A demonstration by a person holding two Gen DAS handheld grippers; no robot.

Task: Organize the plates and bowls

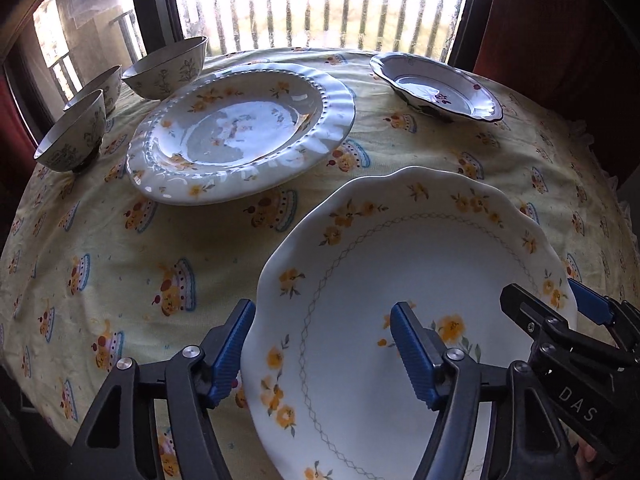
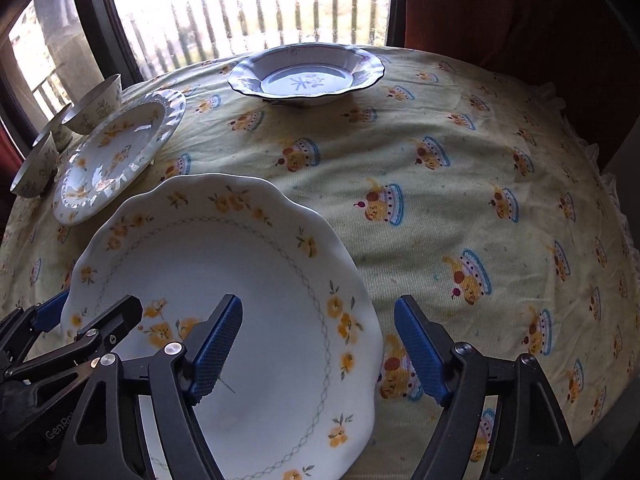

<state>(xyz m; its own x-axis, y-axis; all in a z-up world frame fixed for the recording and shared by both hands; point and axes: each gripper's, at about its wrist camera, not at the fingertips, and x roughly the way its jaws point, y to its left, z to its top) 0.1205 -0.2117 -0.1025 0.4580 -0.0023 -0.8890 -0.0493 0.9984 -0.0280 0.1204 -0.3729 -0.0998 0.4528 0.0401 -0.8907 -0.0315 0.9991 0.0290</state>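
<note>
The nearest plate [image 1: 400, 312], white with a wavy rim and yellow flowers, lies flat on the counter [image 1: 120, 240] under its cake-print cloth, at the edge closest to the person, and both claws straddle its rim from opposite sides. The left claw [image 1: 324, 344] has one blue pad outside the rim at the plate's 9 o'clock and the other pad over the plate's well; the right claw [image 2: 318, 346] mirrors it at 3 o'clock, one pad over the well and the other beyond the rim above the cloth. Both claws stand apart with the rim between their pads; no pad visibly presses on the plate, so neither grips it yet. Each rim edge runs roughly along the pads' length, so closing should pinch the rim across its thickness, and the two hands look equally near. From this plate, a ribbed plate [image 1: 240, 136] with yellow flowers sits at about 11 o'clock, just apart from it, and three small bowls [image 1: 72, 136] cluster at that plate's far left by the window. A dark-rimmed dish [image 2: 308, 76] stands well apart at about 1 o'clock, near the far edge. The likely stacking target is the ribbed plate, a short carry toward 11 o'clock.
</note>
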